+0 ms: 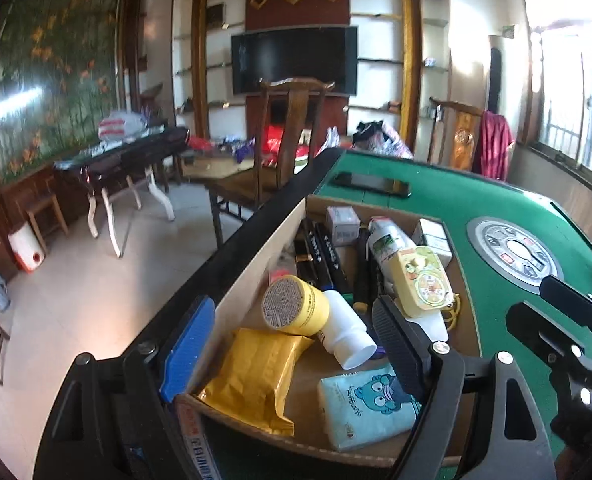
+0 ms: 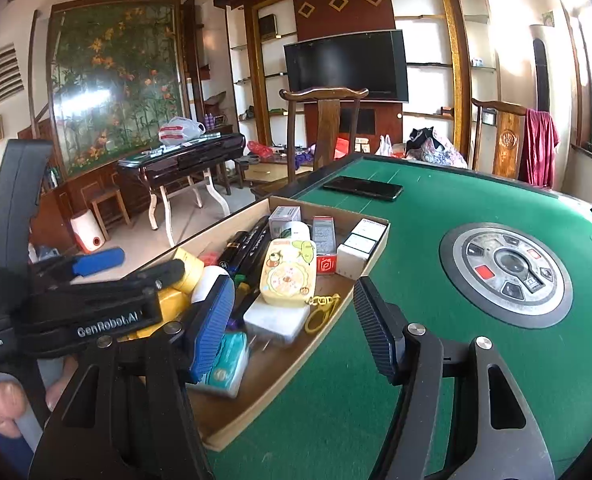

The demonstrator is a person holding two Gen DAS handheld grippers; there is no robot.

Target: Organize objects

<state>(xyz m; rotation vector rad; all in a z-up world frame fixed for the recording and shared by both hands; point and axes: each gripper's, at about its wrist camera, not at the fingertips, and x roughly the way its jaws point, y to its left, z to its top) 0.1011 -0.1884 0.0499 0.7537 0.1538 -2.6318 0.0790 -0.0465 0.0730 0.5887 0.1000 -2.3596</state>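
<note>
Box: a shallow brown cardboard tray [image 2: 369, 264] is set on the green felt game table [image 2: 435, 216], along its left edge; its long left wall is nearly flush with the table's black rim.
Open room: bare felt is seen right of the tray, up to the round metal control panel [image 2: 505, 270]; a black phone [image 2: 363, 188] lies just beyond the tray's far end.
Left gripper [image 1: 292, 344]: fingers are spread wide and empty, the blue pad [image 1: 188, 350] outside the tray's left wall, the black pad [image 1: 395, 344] over the contents.
Right gripper [image 2: 296, 328]: fingers are held apart, nothing pinched; the tray's right wall lies between them.
Count: one yellow-lidded can [image 1: 294, 306], one white plastic bottle [image 1: 345, 334], one gold foil pouch [image 1: 256, 376], one pale blue tissue pack with a cartoon bear [image 1: 365, 408], one cream-yellow cartoon case [image 2: 290, 276], several small white boxes at the far end, and black pens, not countable.
In the way: the items are packed touching one another; the left gripper's frame crosses the right camera's lower left.
Around: two wooden chairs stand past the table.
</note>
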